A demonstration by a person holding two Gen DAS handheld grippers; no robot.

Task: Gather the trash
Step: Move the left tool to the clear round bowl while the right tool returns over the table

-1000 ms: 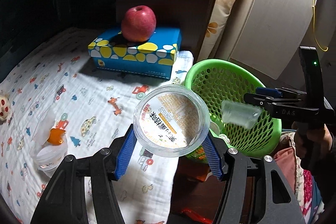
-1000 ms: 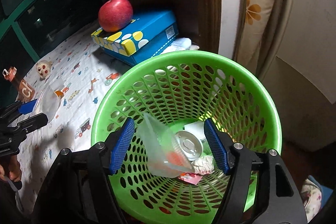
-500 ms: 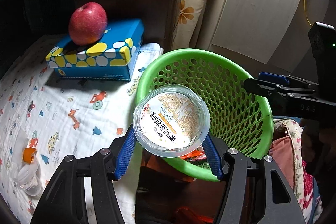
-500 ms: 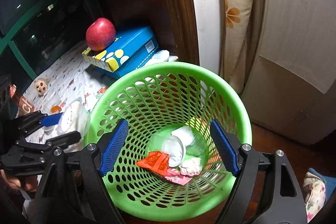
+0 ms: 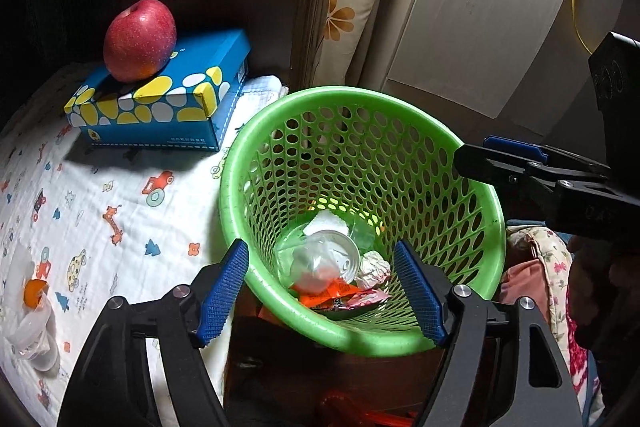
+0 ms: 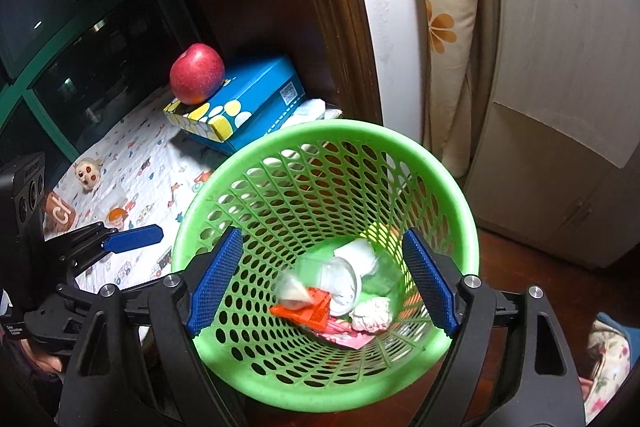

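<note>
Both grippers hang over the green basket [image 5: 360, 339]. The left gripper [image 5: 322, 287] has just been opening its fingers, now spread with nothing between them; the right gripper [image 6: 320, 283] is spread and empty too. The clear cup [image 5: 324, 261] lies among wrappers [image 6: 308, 313] on the basket's bottom. Beyond, an apple [image 5: 140, 39] sits on a blue box [image 5: 168, 107] at the bed's far edge.

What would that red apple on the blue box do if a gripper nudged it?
The apple is round and rests on the blue box on a small contact patch, so it would probably roll off. Its glossy skin looks slippery to pinch. It seems solid and probably heavy for its size, unlike the thin plastic trash.
</note>
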